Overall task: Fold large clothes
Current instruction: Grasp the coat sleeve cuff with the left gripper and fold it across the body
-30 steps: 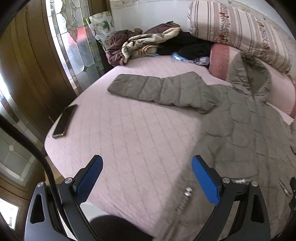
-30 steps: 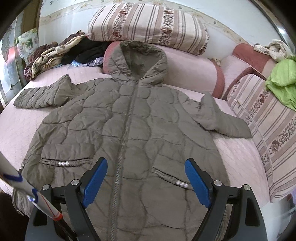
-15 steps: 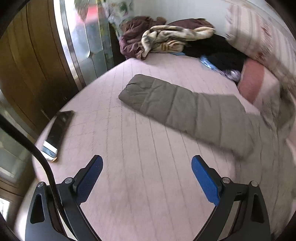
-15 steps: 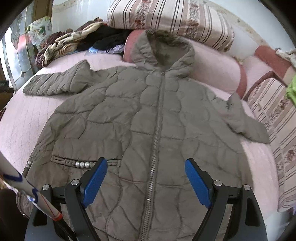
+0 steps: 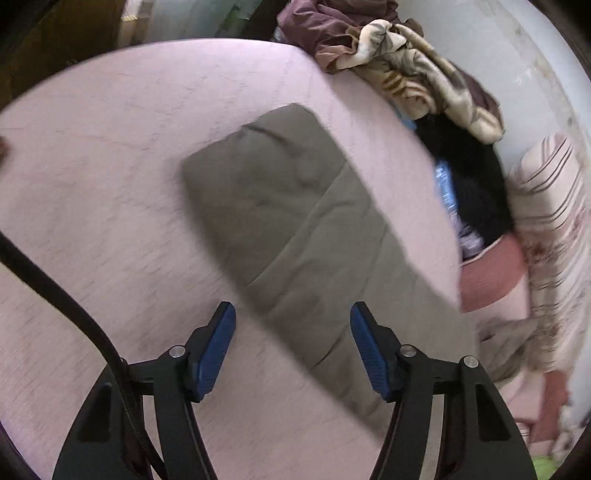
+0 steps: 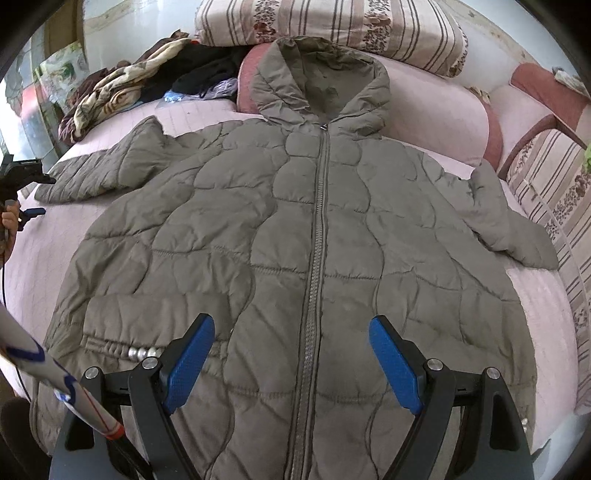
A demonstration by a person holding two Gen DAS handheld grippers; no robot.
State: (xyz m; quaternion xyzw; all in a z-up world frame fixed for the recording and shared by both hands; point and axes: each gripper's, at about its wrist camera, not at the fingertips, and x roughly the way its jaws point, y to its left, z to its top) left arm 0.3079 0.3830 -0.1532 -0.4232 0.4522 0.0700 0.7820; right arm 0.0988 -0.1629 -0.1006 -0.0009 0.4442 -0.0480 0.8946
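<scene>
An olive quilted hooded coat [image 6: 314,221] lies zipped and spread flat on the pink bed [image 6: 546,332], hood [image 6: 321,81] toward the pillows. Both sleeves stick out sideways, the left one [image 6: 103,173] and the right one [image 6: 509,225]. My left gripper [image 5: 291,314] hovers over the left sleeve [image 5: 295,221] near its cuff. Its jaws are closing, with the sleeve below them and nothing pressed between the pads. My right gripper [image 6: 291,328] is open above the coat's lower front, astride the zipper. A hand [image 6: 9,218] at the left edge holds the left gripper.
A heap of clothes [image 5: 406,62] lies at the bed's far left corner. Striped pillows [image 6: 332,26] line the head, and a striped cushion [image 6: 554,192] stands on the right. A white stick [image 6: 55,376] crosses the lower left of the right wrist view. The bed's rounded edge [image 5: 110,66] curves beyond the cuff.
The left gripper has swung over to the sleeve's cuff, dropped closer and rolled, and its jaws have narrowed. The phone has left its view. The right gripper has sunk a little toward the coat.
</scene>
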